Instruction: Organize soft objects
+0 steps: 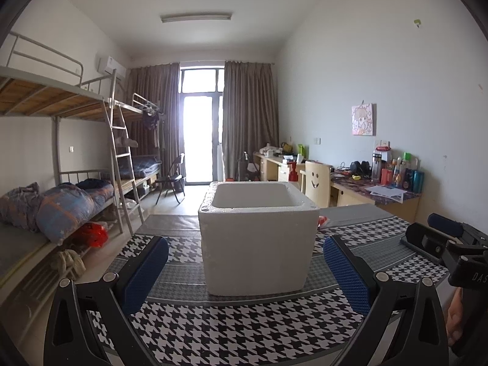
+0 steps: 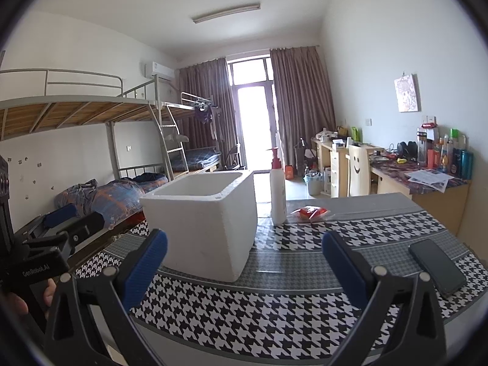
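1. Blue-padded fingers of the left gripper (image 1: 245,270) stood wide apart with nothing between them, aimed at the near wall of the white foam box (image 1: 257,238).
2. Equally wide and empty, the right gripper (image 2: 244,263) hovered over the houndstooth tablecloth (image 2: 244,320), with the foam box just left of its line of sight.
3. Beyond the box, the right wrist view showed a white pump bottle (image 2: 278,195) standing upright, and just beside it a small red soft packet (image 2: 311,213) lying flat on the grey band of the cloth; the left wrist view showed only a red sliver of it past the box's right edge.
4. A dark phone (image 2: 437,267) lay near the right gripper, well apart from the packet.
5. The box looked empty, so the task seemed to be at its start, with nothing yet gathered.
6. Judging from the layout, the next move called for the right gripper to reach past the bottle without tipping it, close gently on the packet, and carry it into the box.
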Demonstrator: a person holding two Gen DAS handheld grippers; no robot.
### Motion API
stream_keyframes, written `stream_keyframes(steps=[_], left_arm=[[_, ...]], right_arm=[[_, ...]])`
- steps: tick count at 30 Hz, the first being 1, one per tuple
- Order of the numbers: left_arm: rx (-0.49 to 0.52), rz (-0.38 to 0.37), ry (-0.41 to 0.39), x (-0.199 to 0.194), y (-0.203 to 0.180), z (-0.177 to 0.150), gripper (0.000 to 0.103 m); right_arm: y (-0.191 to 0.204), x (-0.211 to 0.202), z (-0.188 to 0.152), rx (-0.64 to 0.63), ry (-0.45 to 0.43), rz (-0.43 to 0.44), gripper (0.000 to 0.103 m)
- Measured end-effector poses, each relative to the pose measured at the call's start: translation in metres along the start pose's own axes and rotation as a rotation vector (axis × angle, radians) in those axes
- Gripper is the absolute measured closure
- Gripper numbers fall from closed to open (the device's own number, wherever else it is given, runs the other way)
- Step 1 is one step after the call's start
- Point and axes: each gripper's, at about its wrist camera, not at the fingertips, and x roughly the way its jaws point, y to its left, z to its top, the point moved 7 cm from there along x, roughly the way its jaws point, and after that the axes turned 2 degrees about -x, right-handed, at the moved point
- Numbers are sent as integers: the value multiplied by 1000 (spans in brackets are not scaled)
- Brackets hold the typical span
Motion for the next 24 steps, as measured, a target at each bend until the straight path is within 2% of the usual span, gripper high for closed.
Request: stream_keyframes(steps=[24], left_arm=[[1, -16, 18, -1, -2, -8, 1]], right_arm=[[4, 4, -6, -2, 25, 13, 1]])
